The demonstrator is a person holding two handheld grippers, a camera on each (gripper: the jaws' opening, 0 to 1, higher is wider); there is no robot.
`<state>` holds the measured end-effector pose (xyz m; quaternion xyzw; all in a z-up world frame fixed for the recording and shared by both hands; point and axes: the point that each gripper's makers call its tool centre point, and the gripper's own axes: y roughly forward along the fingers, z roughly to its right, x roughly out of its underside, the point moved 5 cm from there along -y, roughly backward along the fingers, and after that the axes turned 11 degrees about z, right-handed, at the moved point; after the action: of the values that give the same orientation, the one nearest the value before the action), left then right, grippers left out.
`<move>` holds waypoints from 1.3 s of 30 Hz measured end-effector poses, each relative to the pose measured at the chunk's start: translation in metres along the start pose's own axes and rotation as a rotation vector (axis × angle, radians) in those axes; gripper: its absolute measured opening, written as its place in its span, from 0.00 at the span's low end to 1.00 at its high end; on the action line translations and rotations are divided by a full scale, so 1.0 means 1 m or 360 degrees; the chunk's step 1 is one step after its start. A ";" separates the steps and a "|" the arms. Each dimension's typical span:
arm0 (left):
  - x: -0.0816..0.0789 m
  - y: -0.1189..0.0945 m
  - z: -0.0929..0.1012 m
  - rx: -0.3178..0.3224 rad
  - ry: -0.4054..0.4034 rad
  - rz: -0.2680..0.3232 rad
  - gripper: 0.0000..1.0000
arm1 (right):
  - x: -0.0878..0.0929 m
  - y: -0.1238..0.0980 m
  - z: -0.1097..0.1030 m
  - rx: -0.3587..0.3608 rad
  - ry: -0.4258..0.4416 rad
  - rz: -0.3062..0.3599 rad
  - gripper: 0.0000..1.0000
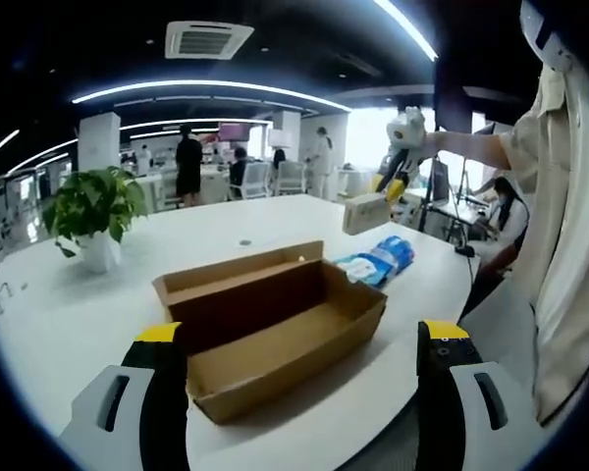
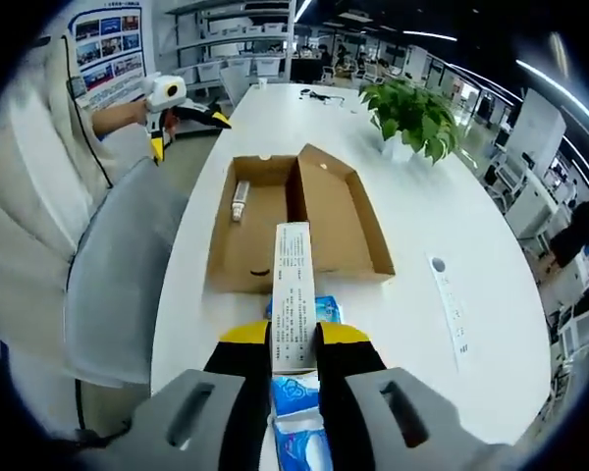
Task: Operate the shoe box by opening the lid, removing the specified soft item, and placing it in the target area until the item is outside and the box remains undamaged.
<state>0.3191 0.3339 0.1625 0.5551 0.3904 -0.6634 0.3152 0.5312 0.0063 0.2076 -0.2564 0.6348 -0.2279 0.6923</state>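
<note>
The right gripper [image 2: 294, 339] clamped a narrow white printed carton [image 2: 294, 294] just above the blue-and-white soft pack [image 2: 296, 402], which lay on the white table [image 2: 471, 324] near the open brown cardboard shoe box [image 2: 304, 221], probably set down as removed; the left gripper [image 1: 304, 358] hovered open before the box; a small pale bottle [image 2: 240, 200] lay inside; the carton's print was unreadable.

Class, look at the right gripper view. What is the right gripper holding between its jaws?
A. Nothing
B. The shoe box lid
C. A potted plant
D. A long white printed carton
D: the right gripper has its jaws closed on a long white printed carton, above the open shoe box.
</note>
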 end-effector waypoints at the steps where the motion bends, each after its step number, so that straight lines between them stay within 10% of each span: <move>1: 0.000 0.000 0.000 -0.0001 0.0001 0.0000 1.00 | 0.003 -0.002 0.002 0.0007 0.0005 -0.0008 0.14; 39: 0.006 -0.009 0.006 0.0025 0.0001 -0.0074 1.00 | 0.105 -0.026 0.062 0.0258 0.0059 -0.0351 0.14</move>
<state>0.3074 0.3330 0.1586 0.5486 0.3982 -0.6733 0.2952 0.6024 -0.0772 0.1482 -0.2635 0.5950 -0.3579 0.6697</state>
